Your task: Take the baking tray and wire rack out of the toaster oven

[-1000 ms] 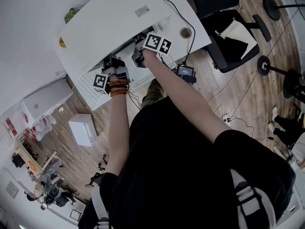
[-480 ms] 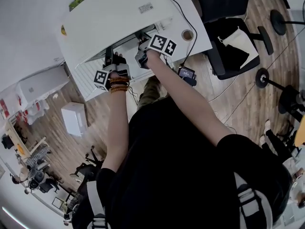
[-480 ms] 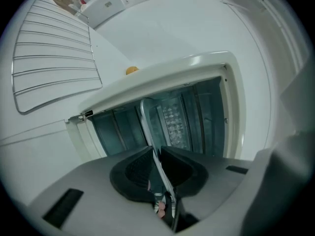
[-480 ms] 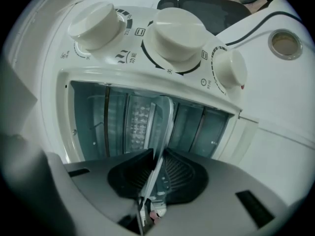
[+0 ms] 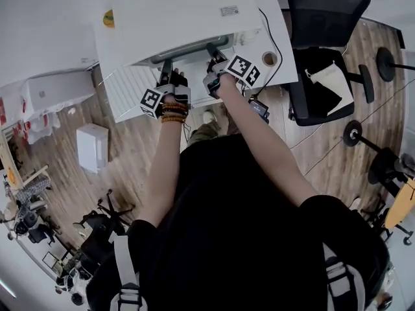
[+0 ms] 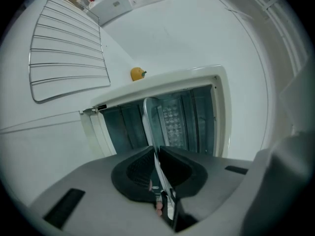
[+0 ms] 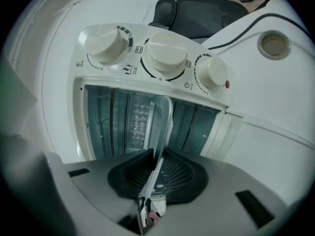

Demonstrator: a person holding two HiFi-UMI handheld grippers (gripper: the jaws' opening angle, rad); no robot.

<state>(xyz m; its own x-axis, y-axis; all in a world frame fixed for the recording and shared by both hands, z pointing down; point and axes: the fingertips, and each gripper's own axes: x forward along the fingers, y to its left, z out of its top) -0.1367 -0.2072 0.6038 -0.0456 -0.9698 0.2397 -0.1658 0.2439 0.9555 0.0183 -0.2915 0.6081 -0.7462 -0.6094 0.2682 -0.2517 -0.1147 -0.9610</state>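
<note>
Right now the baking tray (image 6: 147, 124) is caught edge-on between both your tools, its far end at the open mouth of the toaster oven (image 7: 133, 70). Your left hand-held gripper (image 6: 155, 154) is nearly closed, its pads pinching the tray's thin rim. Your right hand-held gripper (image 7: 157, 156) grips that rim further to the right, and its jaws have just been closing onto it. The wire rack (image 6: 69, 58) already lies flat on the white counter (image 6: 197, 33), out to the left of the oven and apart from the tray. A small yellow-orange object (image 6: 138, 74) sits on the counter near the oven's left side. Off the counter's right edge stands a black chair (image 7: 197, 9).
</note>
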